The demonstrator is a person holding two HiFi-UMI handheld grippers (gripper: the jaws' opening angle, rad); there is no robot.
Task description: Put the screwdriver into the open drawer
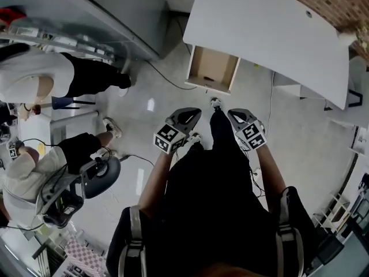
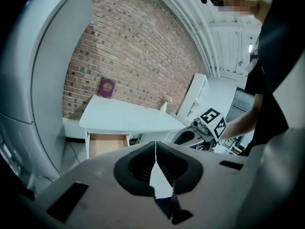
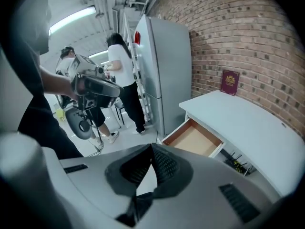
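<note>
No screwdriver shows in any view. The white desk [image 1: 271, 33] stands ahead of me with its wooden drawer [image 1: 211, 68] pulled open; the drawer [image 3: 193, 140] looks empty inside. I hold both grippers close to my body, above the floor and short of the desk. My left gripper [image 1: 189, 118] has its jaws shut with the tips meeting and nothing between them. My right gripper [image 1: 237, 118] is likewise shut and empty. In the left gripper view the drawer [image 2: 107, 145] lies ahead to the left.
A grey fridge [image 3: 164, 75] stands left of the desk. A dark red book [image 3: 229, 82] leans on the brick wall behind the desk. Two people and an office chair [image 1: 101, 176] are at the left, with cables on the floor [image 1: 167, 77].
</note>
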